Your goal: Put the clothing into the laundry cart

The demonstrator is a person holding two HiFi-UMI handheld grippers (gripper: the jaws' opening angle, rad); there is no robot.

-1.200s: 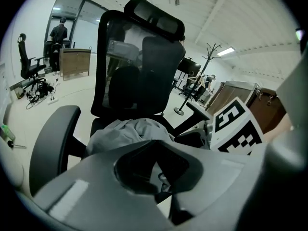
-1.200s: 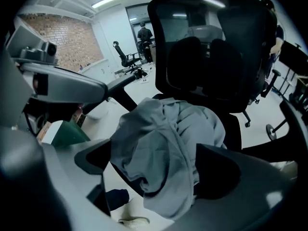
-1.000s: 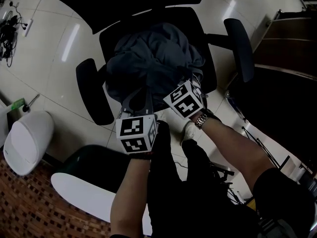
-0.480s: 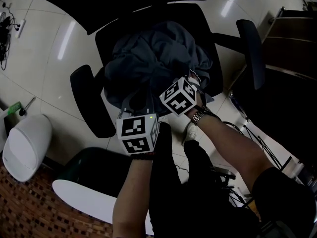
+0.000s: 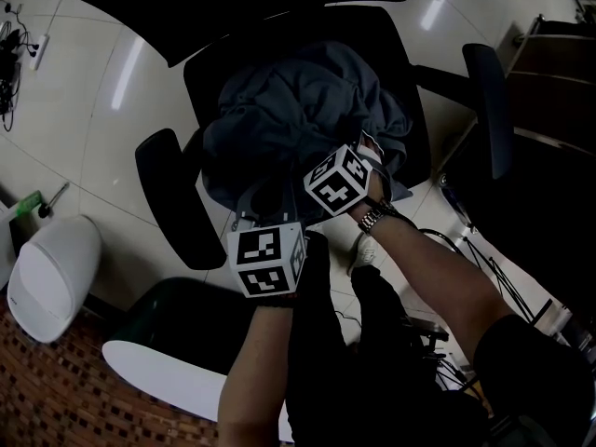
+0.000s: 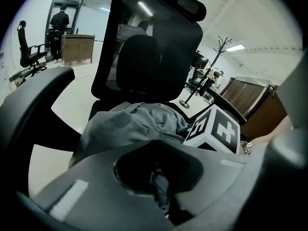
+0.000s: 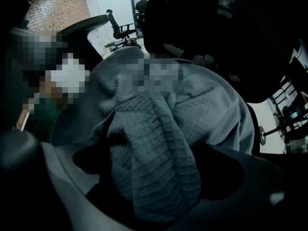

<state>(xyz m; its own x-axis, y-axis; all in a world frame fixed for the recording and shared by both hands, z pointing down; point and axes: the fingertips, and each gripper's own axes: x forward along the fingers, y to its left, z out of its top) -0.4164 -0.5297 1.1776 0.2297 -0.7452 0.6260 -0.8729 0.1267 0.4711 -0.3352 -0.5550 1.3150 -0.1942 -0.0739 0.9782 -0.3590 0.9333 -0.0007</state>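
The grey clothing (image 5: 298, 110) lies heaped on the seat of the black office chair (image 5: 172, 198), so none of it is in a cart, and no view clearly shows a cart. At the heap's six o'clock edge, the right gripper (image 7: 159, 186) is clamped on a thick ribbed fold and the left gripper (image 6: 161, 189) pinches a thin strip. I judge the grab made, with lifting, carrying and dropping all left.
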